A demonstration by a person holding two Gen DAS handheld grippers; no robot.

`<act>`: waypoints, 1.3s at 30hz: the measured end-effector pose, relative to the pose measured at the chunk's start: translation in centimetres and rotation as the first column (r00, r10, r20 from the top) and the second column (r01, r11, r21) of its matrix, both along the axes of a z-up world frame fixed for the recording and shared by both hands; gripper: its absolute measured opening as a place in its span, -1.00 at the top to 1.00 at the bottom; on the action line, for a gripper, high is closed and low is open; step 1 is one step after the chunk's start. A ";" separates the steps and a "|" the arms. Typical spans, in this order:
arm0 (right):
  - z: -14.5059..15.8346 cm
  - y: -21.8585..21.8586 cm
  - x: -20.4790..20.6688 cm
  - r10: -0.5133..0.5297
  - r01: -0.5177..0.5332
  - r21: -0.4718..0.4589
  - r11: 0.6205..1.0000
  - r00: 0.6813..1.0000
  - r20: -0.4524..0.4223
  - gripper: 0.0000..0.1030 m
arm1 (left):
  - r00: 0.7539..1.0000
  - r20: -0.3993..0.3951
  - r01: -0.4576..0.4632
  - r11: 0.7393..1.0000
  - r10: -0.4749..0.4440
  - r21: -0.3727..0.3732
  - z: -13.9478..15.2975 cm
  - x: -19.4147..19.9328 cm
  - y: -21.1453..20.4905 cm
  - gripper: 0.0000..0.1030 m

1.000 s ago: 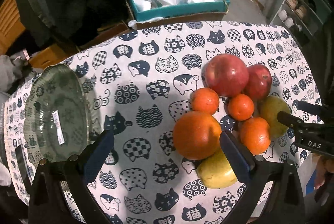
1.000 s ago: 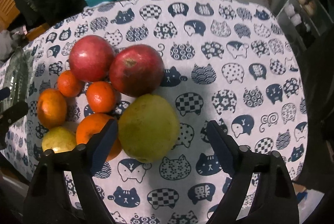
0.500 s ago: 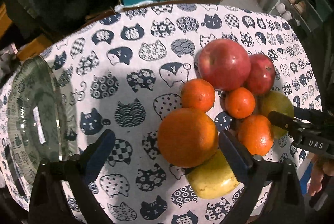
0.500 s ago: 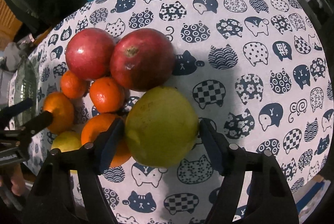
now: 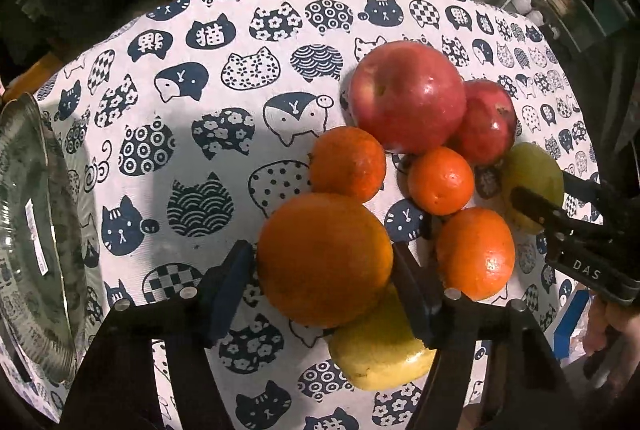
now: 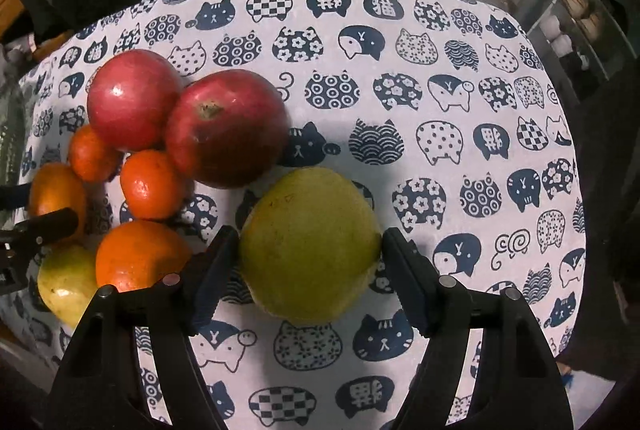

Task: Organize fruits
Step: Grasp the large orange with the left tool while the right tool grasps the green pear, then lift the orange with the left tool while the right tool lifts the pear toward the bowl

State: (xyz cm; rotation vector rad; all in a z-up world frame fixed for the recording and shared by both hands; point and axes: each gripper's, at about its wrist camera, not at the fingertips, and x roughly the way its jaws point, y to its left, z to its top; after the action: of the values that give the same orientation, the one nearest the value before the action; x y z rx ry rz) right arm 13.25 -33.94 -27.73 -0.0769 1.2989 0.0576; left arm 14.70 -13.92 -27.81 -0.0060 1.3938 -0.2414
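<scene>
We work both hands at once over a heap of fruit on the cat-print tablecloth (image 5: 224, 133). Our left gripper (image 5: 320, 270) has its jaws around the big orange (image 5: 324, 258) and they are closing; the pads look to be at its flanks, the left one right at the skin, though we cannot tell whether they press yet. The orange sits at the near left edge of the heap, leaning on a yellow pear (image 5: 380, 354) below it, so taking it from the outside seems the sensible choice: nothing else has to shift.

Our right gripper (image 6: 310, 262) brackets the green pear (image 6: 310, 246), which lies at the heap's right edge just beside a red apple (image 6: 226, 127). Its pads sit against both sides of the pear, a half-wide hold on a broad fruit, and we judge the grip made.

The rest waits, packed together: a second red apple (image 6: 132, 97), three small mandarins (image 6: 152, 183) between the apples and the near fruit. The glass plate (image 5: 28, 230) stands well apart at the far left, and we take it as the likely place for the fruit. Both grippers point steeply down, which keeps the fingers clear of neighbouring fruit
</scene>
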 end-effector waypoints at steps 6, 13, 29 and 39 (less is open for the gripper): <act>-1.1 -0.3 0.6 -0.018 0.020 0.053 0.998 0.999 -0.044 -0.44 | 1.000 -0.030 -0.007 1.000 0.007 -0.013 -0.9 0.1 -0.1 -0.40; -2.5 -0.3 1.1 -0.010 0.020 0.108 0.994 0.996 -0.093 -0.41 | 1.000 -0.031 -0.008 1.000 0.007 -0.030 -1.2 0.1 -0.2 -0.33; 1.6 1.1 -0.8 0.008 -0.008 -0.003 1.000 0.997 0.079 -0.40 | 0.994 0.098 -0.054 0.998 0.052 0.018 1.9 -1.0 2.5 -0.30; 7.0 3.3 -2.3 0.045 -0.039 -0.034 0.999 0.976 0.213 -0.40 | 0.976 0.204 -0.079 0.996 0.071 0.032 5.6 -2.4 3.8 -0.30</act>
State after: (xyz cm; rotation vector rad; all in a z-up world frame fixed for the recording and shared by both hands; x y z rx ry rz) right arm 10.99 -30.64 -20.70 -0.1323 1.0830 0.0643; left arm 12.33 -10.08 -22.17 -0.0009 1.1927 -0.1468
